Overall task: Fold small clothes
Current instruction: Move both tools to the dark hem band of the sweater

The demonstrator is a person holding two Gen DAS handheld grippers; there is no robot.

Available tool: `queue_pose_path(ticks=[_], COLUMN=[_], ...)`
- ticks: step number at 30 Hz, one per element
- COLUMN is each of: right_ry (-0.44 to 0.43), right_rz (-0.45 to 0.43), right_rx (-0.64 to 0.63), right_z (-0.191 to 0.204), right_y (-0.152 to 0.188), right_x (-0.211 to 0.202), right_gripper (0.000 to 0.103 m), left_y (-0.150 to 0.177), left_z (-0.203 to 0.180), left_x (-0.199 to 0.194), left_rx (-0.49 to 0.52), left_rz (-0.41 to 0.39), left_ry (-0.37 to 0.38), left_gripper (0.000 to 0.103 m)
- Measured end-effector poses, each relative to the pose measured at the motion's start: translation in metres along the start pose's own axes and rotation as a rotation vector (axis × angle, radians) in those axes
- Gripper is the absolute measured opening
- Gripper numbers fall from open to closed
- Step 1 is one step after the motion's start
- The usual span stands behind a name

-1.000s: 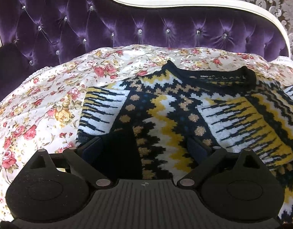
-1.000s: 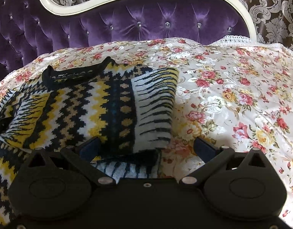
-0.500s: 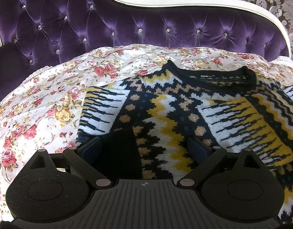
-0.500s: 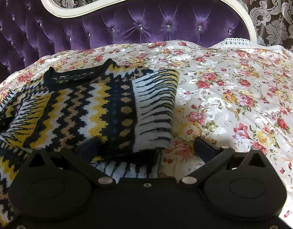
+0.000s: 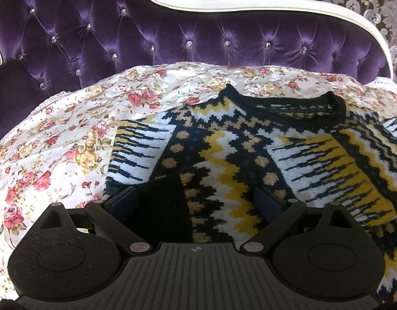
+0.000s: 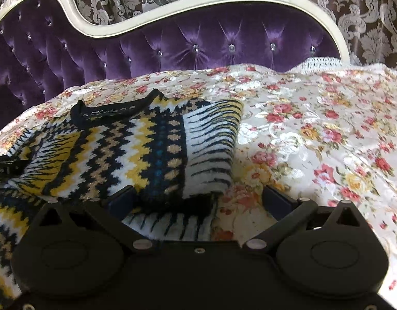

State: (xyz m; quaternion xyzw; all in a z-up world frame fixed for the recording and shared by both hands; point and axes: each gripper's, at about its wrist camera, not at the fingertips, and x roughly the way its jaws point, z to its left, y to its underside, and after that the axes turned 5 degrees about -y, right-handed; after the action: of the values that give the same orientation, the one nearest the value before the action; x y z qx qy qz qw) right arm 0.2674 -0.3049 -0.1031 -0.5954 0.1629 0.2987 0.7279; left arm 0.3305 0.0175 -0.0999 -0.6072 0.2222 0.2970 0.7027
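Note:
A small knitted sweater (image 5: 239,160) in black, yellow and white zigzags lies on a floral bedspread (image 5: 58,142), collar (image 5: 283,106) toward the headboard, both sleeves folded in over the body. My left gripper (image 5: 197,199) is open, its fingers spread over the sweater's near left part, low above the knit. In the right wrist view the same sweater (image 6: 146,152) fills the left half. My right gripper (image 6: 198,197) is open over the folded sleeve's lower end (image 6: 172,201), with nothing held. A bit of the other gripper (image 6: 4,166) shows at the far left edge.
A purple tufted headboard (image 5: 198,38) with a cream frame (image 6: 172,7) rises behind the bed. Patterned curtains (image 6: 366,13) hang beyond it. The floral bedspread (image 6: 327,142) stretches bare to the right of the sweater, with a lace edge (image 6: 320,62) near the headboard.
The right wrist view has tilted up slightly, showing more headboard and curtain. The left view is nearly unchanged. The sweater has not moved.

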Motion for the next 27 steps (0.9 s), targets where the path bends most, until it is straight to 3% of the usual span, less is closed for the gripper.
queue_pose_path(ticks=[6, 14, 19, 27], right_ry=[-0.065, -0.139, -0.172, -0.205], right_rz=[-0.044, -0.036, -0.009, 0.116], right_rx=[0.064, 0.146, 0.171, 0.212], right_z=[-0.001, 0.013, 0.026, 0.042], right_y=[0.017, 0.054, 0.078, 0.118], right_x=[-0.065, -0.147, -0.171, -0.183], right_gripper=[0.102, 0.103, 0.103, 0.103], left_y=[0.003, 0.037, 0.077, 0.136], left_z=[0.007, 0.031, 0.043, 0.060], left_x=[-0.033, -0.126, -0.165, -0.212], left_rx=[0.018, -0.032, -0.070, -0.154], left_rz=[0.045, -0.020, 0.012, 0.115], left_ry=[0.087, 0.211, 0.253, 0.319], left_gripper=[0.096, 0.096, 0.096, 0.096])
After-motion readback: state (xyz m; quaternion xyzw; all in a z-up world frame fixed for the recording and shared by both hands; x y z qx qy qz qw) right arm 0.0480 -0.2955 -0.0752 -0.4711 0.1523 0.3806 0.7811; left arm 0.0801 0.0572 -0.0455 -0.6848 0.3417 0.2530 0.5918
